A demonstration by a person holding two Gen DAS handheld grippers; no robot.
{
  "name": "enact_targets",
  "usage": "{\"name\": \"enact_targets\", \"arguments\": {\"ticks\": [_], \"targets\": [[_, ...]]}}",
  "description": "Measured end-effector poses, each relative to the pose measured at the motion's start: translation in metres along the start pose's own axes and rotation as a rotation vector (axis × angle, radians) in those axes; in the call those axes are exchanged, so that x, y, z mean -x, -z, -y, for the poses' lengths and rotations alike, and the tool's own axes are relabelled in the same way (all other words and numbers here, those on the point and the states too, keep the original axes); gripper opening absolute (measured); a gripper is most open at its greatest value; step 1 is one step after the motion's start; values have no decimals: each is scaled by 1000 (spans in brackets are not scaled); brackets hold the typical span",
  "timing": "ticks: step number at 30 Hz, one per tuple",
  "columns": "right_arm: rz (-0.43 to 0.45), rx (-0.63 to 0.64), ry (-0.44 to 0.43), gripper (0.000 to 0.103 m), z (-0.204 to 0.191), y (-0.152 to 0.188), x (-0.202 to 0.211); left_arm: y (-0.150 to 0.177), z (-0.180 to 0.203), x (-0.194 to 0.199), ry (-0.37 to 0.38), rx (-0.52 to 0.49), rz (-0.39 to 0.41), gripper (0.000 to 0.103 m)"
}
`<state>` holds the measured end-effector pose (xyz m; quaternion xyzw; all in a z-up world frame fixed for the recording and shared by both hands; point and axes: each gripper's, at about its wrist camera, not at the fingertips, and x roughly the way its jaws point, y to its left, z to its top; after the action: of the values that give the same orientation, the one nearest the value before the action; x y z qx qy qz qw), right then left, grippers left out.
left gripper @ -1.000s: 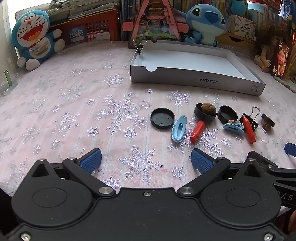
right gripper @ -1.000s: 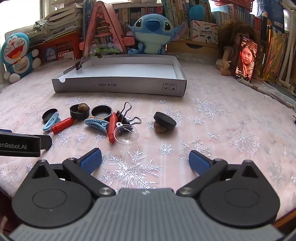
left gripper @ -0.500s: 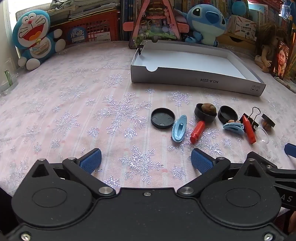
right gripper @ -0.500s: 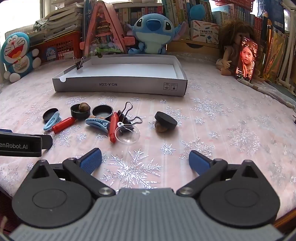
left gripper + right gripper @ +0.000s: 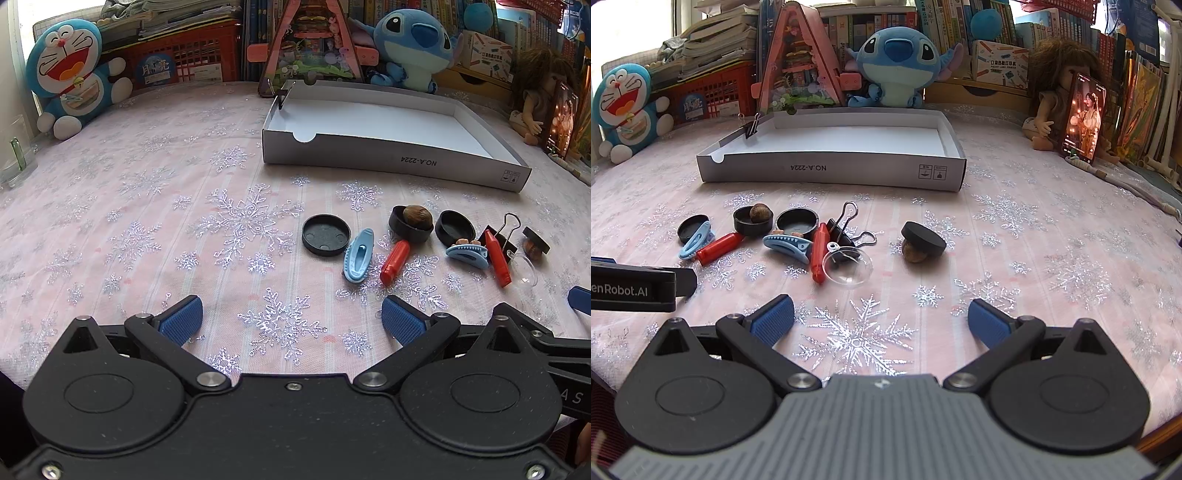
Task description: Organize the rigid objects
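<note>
Small items lie in a cluster on the snowflake cloth: a black lid (image 5: 325, 235), a light-blue clip (image 5: 358, 254), a red tube (image 5: 395, 257), a black cup holding a nut (image 5: 412, 220), a second blue clip (image 5: 787, 246), a red crayon (image 5: 820, 253), binder clips (image 5: 848, 230), a clear dome (image 5: 847, 270) and a black cap on a nut (image 5: 922, 242). Behind them stands a white shallow box (image 5: 831, 168) with a binder clip (image 5: 752, 125) on its corner. My left gripper (image 5: 291, 321) and right gripper (image 5: 882, 319) hover open and hold nothing, near the cluster's front.
Plush toys (image 5: 70, 74) (image 5: 897, 55), a red basket (image 5: 184, 59), a triangular toy house (image 5: 798, 66), books, a doll (image 5: 1052, 96) and a lit phone (image 5: 1084, 118) line the back. A glass (image 5: 14, 158) stands at the far left.
The right gripper has crept slightly forward toward the items. The left gripper has held still. Nothing on the cloth has shifted.
</note>
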<state>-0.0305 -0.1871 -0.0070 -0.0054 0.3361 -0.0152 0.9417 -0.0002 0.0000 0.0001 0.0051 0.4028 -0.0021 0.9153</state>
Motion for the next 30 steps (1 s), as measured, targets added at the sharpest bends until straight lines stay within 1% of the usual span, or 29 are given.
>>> {"name": "enact_targets", "arguments": {"ticks": [30], "targets": [[3, -3, 0, 103, -2, 2, 1, 0, 0, 0, 1, 0, 5, 103]]}}
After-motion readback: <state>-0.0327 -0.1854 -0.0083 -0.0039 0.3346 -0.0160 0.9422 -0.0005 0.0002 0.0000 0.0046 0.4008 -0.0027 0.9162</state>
